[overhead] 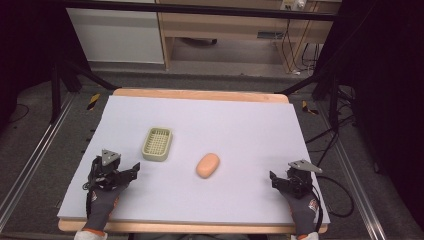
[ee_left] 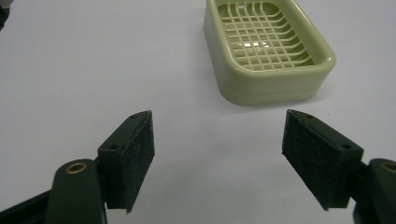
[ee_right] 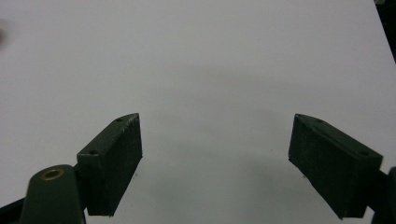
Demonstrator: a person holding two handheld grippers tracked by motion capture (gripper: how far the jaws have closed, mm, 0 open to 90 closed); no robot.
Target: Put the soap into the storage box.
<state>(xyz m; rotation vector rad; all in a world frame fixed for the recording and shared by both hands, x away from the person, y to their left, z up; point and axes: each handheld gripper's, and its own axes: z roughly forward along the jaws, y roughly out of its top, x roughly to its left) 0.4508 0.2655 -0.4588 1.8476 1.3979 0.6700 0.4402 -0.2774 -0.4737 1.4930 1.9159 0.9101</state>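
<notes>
From above, the pale surface [overhead: 240,125] carries two things near its middle: a greenish soap dish [overhead: 157,143] with a grid floor, and just to its right, apart from it, a peach-coloured bar of soap [overhead: 208,165] lying flat. The left tool [overhead: 131,171] rests near the front-left corner, close to the dish, and the right tool [overhead: 274,179] sits near the front-right edge, well apart from the soap; both are held by gloved hands and neither touches anything. Looking along the left tool [ee_left: 217,140], its jaws stand wide with nothing between them, and the soap dish [ee_left: 268,51] lies just ahead and a little to the right, empty, its grid bare. Looking along the right tool [ee_right: 217,144], its jaws are likewise spread wide and empty, with bare surface [ee_right: 196,60] ahead. To my eye this is the very start: nothing is gripped, the soap is not in the dish. I'd judge the next move calls for the right tool to swing in toward the soap and close across its narrower width, while the left tool could steady the dish, since it looks light enough to slide.
</notes>
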